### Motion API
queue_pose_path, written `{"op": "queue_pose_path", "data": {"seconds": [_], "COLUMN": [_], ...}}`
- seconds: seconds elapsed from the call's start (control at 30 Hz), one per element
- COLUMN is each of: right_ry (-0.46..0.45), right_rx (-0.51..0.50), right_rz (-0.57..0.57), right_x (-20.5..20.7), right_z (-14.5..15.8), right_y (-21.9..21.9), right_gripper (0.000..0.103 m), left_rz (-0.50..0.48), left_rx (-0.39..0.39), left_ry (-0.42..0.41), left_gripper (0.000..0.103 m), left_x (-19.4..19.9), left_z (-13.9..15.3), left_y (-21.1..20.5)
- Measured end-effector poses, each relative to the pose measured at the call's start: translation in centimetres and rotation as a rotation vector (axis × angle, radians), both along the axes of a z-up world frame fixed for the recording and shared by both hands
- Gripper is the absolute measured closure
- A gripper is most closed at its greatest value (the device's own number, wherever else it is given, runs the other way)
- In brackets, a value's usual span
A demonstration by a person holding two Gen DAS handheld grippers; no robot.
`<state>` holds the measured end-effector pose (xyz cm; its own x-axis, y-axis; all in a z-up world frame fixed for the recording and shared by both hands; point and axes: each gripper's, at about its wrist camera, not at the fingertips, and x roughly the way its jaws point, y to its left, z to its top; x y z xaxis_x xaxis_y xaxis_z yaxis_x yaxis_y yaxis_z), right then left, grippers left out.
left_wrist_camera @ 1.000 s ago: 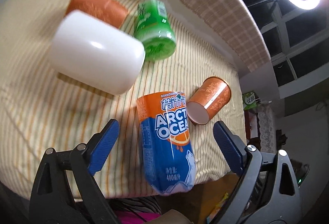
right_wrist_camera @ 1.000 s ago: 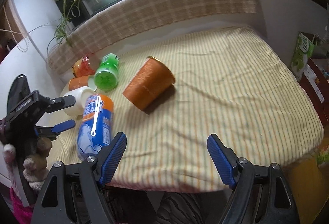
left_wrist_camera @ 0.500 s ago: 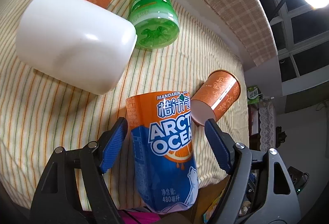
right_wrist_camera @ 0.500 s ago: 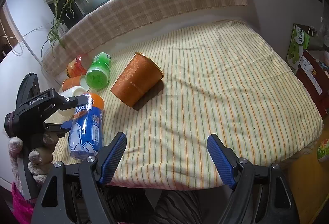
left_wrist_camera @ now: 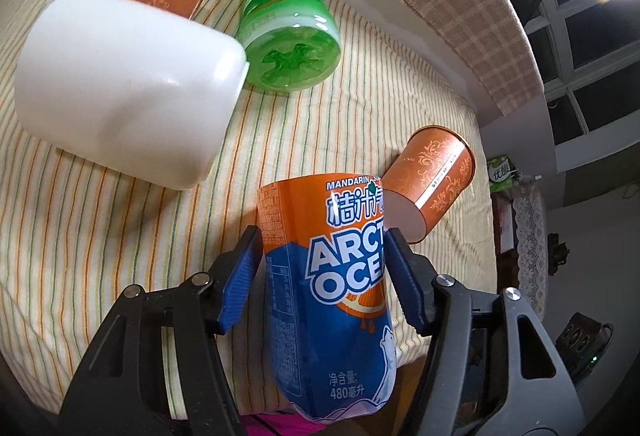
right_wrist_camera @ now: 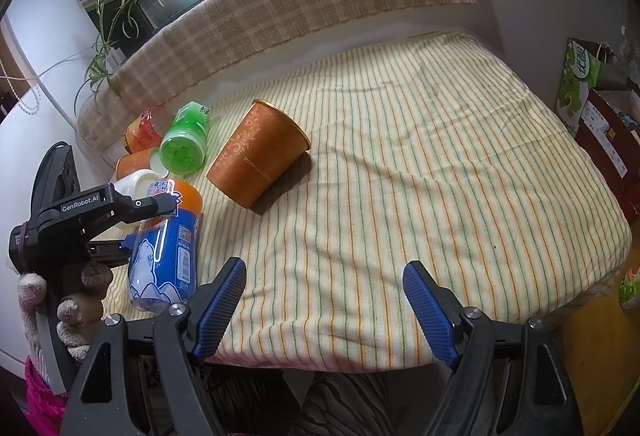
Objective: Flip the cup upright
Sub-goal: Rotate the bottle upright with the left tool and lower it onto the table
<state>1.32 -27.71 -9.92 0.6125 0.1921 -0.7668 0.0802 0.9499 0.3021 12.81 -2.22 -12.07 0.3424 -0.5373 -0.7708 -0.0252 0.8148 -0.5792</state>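
- The blue cup (left_wrist_camera: 328,276) lies on its side at the front-left corner of the tabletop (right_wrist_camera: 440,156). Its printed bottom end is at the front edge and its orange top end points toward the far edge.
- The left hand-held gripper (left_wrist_camera: 323,236) straddles the cup at mid-body. Both blue pads look pressed against its sides, so I judge it is grasping the cup (the contact faces themselves are hidden by the label).
- The right hand-held gripper (right_wrist_camera: 324,268) is spread wide and empty, hovering over the front edge well apart from everything.
- The step in hand is most likely securing the grip before the lift and turn.
- To do it well, squeeze only enough to hold. The thin wall looks soft and could buckle or slip out.
- Lift clear of the cloth first, then roll the wrist so the bottom end swings down.
- Mind the orange cup (left_wrist_camera: 432,180), whose base sits just beside the blue cup's top on the right. A swing that way could knock it.
- The white cup (left_wrist_camera: 128,84) and the green bottle (left_wrist_camera: 288,36) lie toward the far-left corner, out of the way.
- Set it down inward from the front edge, where the cloth looks flatter, and release only once it stands steady.
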Motion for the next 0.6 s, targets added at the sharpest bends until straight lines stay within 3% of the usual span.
{"op": "queue_pose_path", "data": {"seconds": [0.6], "right_ry": [-0.009], "right_rx": [0.009], "right_rz": [0.006], "right_x": [0.1], "right_z": [0.2], "right_y": [0.6], "right_gripper": [0.020], "left_rz": [-0.020], "left_rx": [0.173], "left_ry": [-0.242], "left_gripper": [0.040], "left_x": [-2.9], "left_z": [5.0], "left_y": [-0.5]}}
